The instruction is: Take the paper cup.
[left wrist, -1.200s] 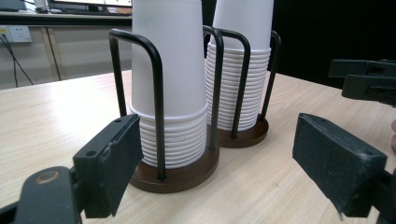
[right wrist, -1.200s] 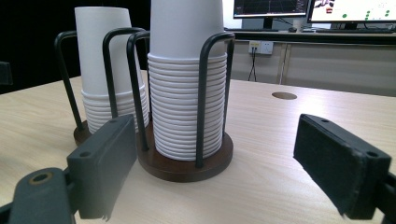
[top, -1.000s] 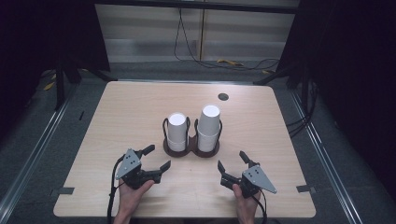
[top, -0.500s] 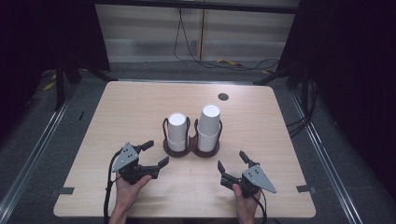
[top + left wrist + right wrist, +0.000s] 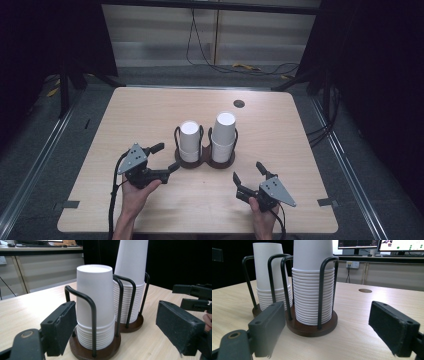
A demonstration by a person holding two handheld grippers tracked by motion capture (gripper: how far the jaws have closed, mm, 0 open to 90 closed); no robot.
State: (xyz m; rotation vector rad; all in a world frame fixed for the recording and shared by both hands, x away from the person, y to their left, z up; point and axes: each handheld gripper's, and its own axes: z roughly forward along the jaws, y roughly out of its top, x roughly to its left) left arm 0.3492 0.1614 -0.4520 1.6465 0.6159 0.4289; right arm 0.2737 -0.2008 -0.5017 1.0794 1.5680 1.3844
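Where frames crop, taller cup stack (image 5: 132, 265) loses its top.

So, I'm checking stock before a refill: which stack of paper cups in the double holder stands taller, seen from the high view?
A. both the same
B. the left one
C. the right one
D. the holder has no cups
C: in the high view the right stack rises higher than the left stack in the holder.
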